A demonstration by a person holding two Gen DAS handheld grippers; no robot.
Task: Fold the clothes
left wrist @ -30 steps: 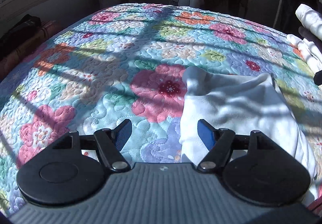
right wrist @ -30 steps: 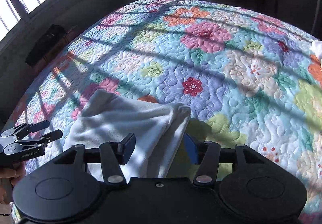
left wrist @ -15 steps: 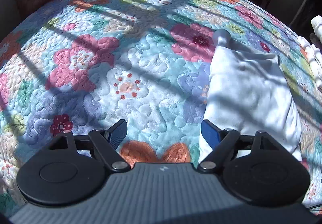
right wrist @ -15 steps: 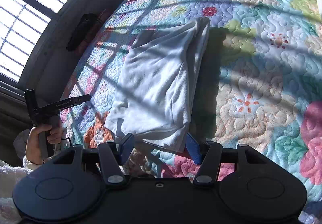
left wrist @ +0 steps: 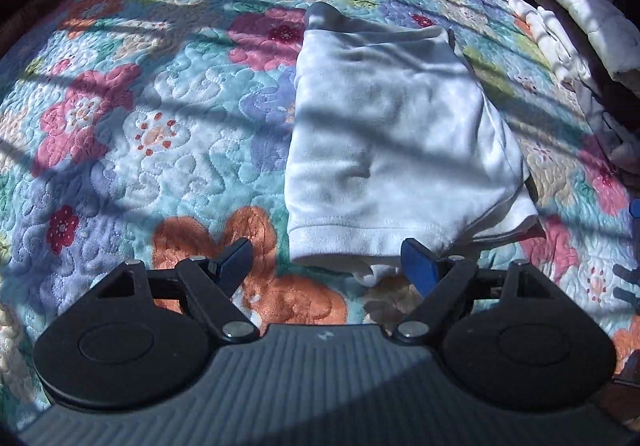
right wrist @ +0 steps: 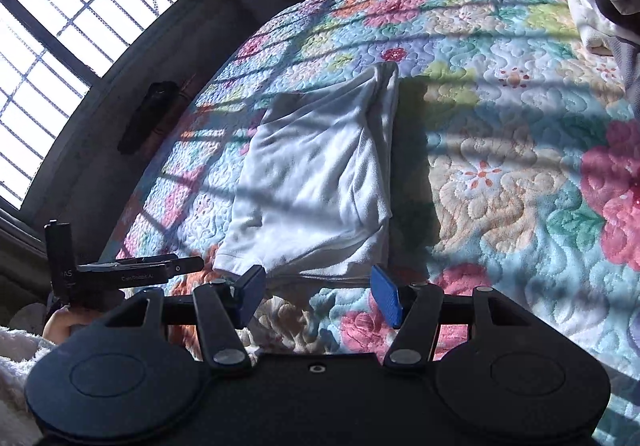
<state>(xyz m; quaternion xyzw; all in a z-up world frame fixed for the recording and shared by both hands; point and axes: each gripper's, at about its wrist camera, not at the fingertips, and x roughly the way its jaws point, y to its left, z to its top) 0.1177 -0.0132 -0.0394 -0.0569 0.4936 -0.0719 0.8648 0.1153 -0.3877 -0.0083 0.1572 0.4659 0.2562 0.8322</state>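
— Left wrist view? 
— My left gripper (left wrist: 326,264) gapes empty; the folded shirt (left wrist: 396,149) lies on the quilt (left wrist: 160,133), hem just ahead.

— Right wrist view? 
— Right gripper (right wrist: 318,292) spread too, shirt (right wrist: 320,181) just beyond its 2 fingers.

The folded garment (left wrist: 392,141) is plain white, with no print, crossed by grey-blue bars of shadow. The quilt (left wrist: 168,133) under it is pale turquoise and white, stitched in a wavy, scrolling pattern and strewn with large flowers in pink, orange, lilac and deep red, with green and yellow-green leaves between them. The left gripper (left wrist: 326,262) has a black frame, a ribbed dark grey body and blue fingers (left wrist: 416,262). The right gripper (right wrist: 320,296) is black as well, its fingers (right wrist: 386,296) faced in ribbed blue. The stacked cloths (left wrist: 576,25) at the quilt's far edge are white to cream. The window (right wrist: 68,41) shows bright white behind a dark grid of bars.
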